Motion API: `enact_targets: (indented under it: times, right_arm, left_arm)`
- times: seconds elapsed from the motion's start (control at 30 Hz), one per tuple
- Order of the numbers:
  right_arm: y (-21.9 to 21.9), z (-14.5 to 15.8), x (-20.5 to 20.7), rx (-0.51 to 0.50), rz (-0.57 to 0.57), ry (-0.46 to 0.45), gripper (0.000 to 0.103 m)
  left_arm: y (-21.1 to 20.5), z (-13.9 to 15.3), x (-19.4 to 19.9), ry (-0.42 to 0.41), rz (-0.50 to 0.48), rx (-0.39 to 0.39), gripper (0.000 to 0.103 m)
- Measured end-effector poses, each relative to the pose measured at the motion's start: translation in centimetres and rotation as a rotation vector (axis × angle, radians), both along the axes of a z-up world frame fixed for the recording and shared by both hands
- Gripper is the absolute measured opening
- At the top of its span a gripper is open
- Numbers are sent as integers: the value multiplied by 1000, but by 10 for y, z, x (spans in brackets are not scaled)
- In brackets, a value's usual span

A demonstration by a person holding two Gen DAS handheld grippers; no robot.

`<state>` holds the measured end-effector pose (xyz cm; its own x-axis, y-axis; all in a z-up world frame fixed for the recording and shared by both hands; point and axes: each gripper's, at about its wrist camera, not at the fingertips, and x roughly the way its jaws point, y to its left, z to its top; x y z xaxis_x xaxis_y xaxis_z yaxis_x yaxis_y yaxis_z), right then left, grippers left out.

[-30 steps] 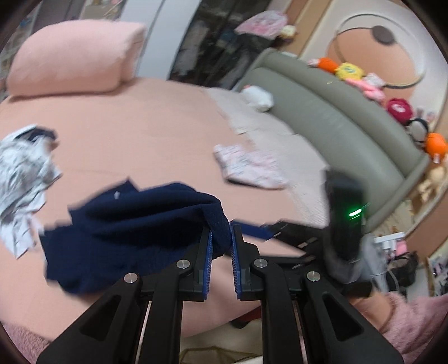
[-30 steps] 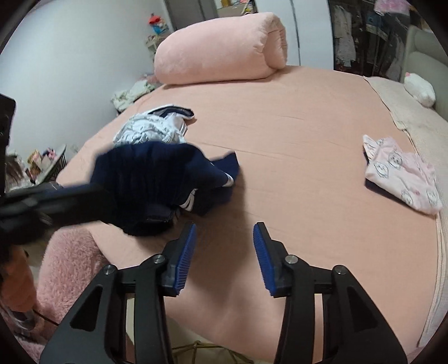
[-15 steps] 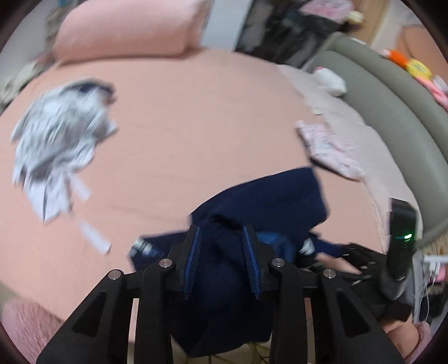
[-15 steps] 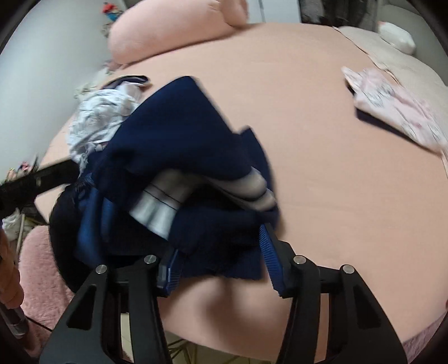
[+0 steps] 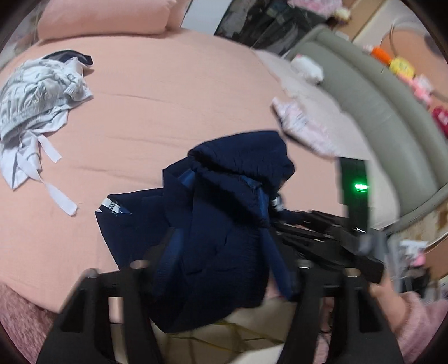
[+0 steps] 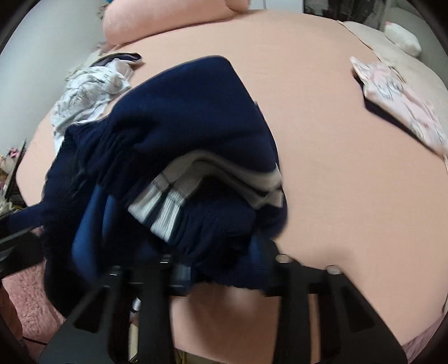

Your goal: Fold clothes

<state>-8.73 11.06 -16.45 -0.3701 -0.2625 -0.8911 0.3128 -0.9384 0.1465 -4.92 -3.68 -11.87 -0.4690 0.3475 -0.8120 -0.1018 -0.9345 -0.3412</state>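
A navy garment (image 5: 224,212) with grey-white striped cuffs (image 6: 173,207) is bunched at the near edge of the pink bed (image 5: 156,112). My left gripper (image 5: 221,201) stands wide open, the cloth draped over and between its blue pads (image 5: 170,252). My right gripper (image 6: 173,224) is also open, its fingers apart with the navy cloth (image 6: 182,126) heaped between and over them. The right gripper's body shows in the left wrist view (image 5: 330,238). The fingertips of both are hidden by cloth.
A crumpled grey-white garment (image 5: 36,92) lies at the bed's left. A folded pink patterned garment (image 6: 403,103) lies at the right. A pink bolster (image 5: 106,16) is at the back, a grey-green headboard (image 5: 386,106) with plush toys to the right.
The left gripper, shut on the navy cloth a second ago, has opened wide. The navy garment has moved in between both grippers. The right gripper came up close under it.
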Motion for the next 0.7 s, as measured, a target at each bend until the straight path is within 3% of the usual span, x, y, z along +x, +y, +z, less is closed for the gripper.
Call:
enact_targets:
  times: [0.03, 0.07, 0.13, 0.27, 0.33, 0.43, 0.47, 0.53, 0.63, 0.7]
  right_arm:
    - [1, 2, 5, 3, 2, 7, 22]
    - [4, 5, 9, 7, 0, 14, 16]
    - [16, 15, 11, 18, -36, 39, 12]
    - [60, 61, 3, 49, -142, 160, 10]
    - [70, 84, -1, 50, -149, 202, 10]
    - [77, 113, -1, 43, -150, 255, 10]
    - [77, 120, 2, 38, -149, 266, 10]
    - [76, 121, 9, 16, -156, 255, 10]
    - [79, 116, 21, -11, -160, 227, 10]
    - [84, 115, 24, -15, -167, 221, 10]
  left_arm:
    - [5, -5, -3, -15, 0, -53, 11]
    - [8, -7, -4, -23, 8, -103, 11]
    - [9, -1, -2, -2, 20, -131, 11]
    - [7, 39, -1, 110, 15, -190, 11]
    - [6, 60, -8, 155, -6, -187, 11]
    - [12, 67, -20, 115, -71, -106, 14]
    - [16, 61, -20, 84, -91, -59, 19]
    - [29, 45, -17, 28, -136, 24, 67]
    - [56, 21, -11, -39, -207, 112, 71]
    - [77, 10, -8, -66, -252, 120, 71]
